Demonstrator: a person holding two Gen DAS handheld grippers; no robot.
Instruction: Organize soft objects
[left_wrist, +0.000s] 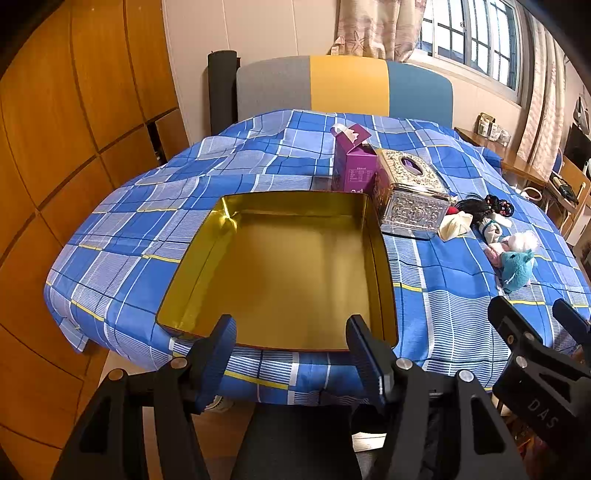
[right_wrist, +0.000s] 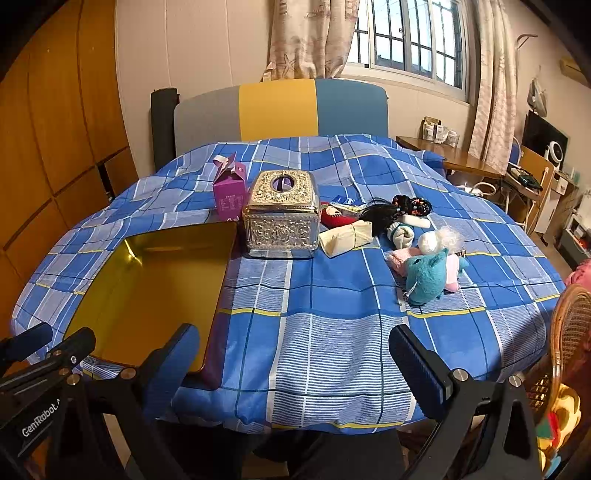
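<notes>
Gold tin (left_wrist: 280, 266) sitting empty near-left on checked cloth (right_wrist: 332, 332), soft toys (right_wrist: 428, 266) all heaped far-right beside tissue box (right_wrist: 282, 218), left gripper (left_wrist: 291, 343) and right gripper (right_wrist: 295, 354) wide apart holding nothing — nothing sorted yet.

Window daylight, sharp, fisheye-bent edges

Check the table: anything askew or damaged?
Mostly tidy. The gold tin has a dented far-left corner, the purple carton's top flaps stand open, and the soft toys lie in a loose jumble.
</notes>
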